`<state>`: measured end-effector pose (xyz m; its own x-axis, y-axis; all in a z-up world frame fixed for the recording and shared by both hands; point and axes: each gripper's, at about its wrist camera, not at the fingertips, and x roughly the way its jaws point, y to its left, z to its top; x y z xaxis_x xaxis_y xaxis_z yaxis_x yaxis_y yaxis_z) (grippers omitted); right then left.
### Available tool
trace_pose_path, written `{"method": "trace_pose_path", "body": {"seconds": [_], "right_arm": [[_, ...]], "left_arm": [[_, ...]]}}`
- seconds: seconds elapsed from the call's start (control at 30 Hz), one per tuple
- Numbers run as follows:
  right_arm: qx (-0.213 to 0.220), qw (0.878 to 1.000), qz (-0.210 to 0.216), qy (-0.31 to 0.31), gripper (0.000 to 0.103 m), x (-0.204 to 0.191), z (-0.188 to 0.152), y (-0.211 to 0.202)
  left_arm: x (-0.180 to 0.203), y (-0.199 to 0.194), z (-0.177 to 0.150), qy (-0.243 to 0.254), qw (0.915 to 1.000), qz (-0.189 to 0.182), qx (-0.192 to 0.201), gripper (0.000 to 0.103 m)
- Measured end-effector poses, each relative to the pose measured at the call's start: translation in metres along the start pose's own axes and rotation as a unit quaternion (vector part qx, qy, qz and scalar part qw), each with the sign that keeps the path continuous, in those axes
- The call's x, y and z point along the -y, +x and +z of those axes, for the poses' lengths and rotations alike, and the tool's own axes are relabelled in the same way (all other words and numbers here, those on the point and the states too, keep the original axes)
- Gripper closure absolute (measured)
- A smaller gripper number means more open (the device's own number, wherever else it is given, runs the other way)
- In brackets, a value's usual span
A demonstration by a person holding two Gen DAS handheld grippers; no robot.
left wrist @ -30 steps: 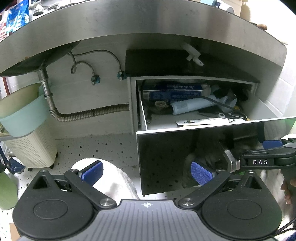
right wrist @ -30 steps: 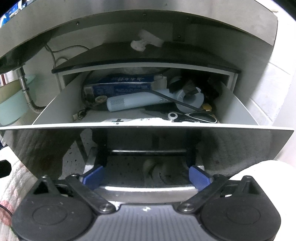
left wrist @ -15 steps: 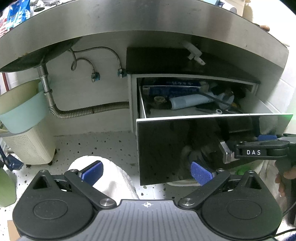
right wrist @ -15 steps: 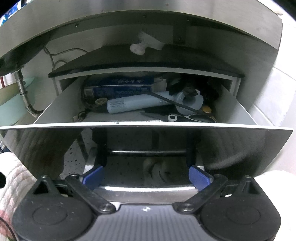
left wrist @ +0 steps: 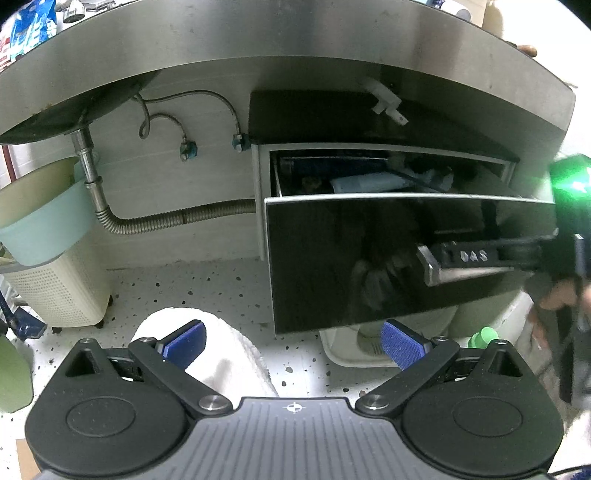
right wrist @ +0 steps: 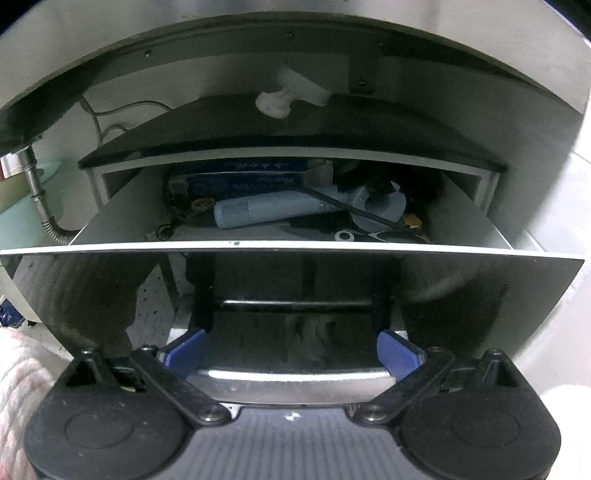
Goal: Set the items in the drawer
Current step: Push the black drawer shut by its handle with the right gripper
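L gripper [left wrist: 291,345] is held low over the speckled floor [left wrist: 207,284], jaws spread wide w/ nothing between them; a white towel-like cloth [left wrist: 225,350] is seen just beyond its L pad. R gripper [right wrist: 291,354] is held against the glossy black drawer front [right wrist: 92,295], jaws spread apart & empty, a metal edge across the gap at the pads; in the L view its side is seen at the front's R part. The drawer [left wrist: 406,258] is only partly open under the steel counter [left wrist: 295,33]. Inside are seen a pale blue hair dryer [right wrist: 280,210], a dark blue box [right wrist: 243,177] behind it & scissors [right wrist: 380,234] at R. Farther L, a corrugated drain hose [left wrist: 166,221] & a white basket [left wrist: 55,291] are seen
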<state>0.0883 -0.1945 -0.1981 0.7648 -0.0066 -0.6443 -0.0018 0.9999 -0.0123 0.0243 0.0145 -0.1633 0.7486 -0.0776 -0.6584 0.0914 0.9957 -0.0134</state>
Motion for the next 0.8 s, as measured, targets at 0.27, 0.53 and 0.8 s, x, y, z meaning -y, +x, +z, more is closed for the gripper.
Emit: {"method": "trace_pose_path", "body": {"seconds": [0.27,0.53,0.8], "right_arm": [[0.001,1.0,-0.001,0.0,0.004,-0.001,0.01,0.013],[-0.002,1.0,-0.001,0.001,0.004,-0.002,0.013,0.016],[-0.009,1.0,-0.001,0.0,0.004,-0.002,0.0,0.0]], "left_arm": [[0.001,0.002,0.001,-0.002,1.0,0.001,-0.008,0.001],[-0.012,0.01,0.004,-0.022,0.9995,-0.006,-0.02,0.001],[-0.009,0.009,0.003,-0.013,0.9997,-0.004,-0.021,0.001]]}}
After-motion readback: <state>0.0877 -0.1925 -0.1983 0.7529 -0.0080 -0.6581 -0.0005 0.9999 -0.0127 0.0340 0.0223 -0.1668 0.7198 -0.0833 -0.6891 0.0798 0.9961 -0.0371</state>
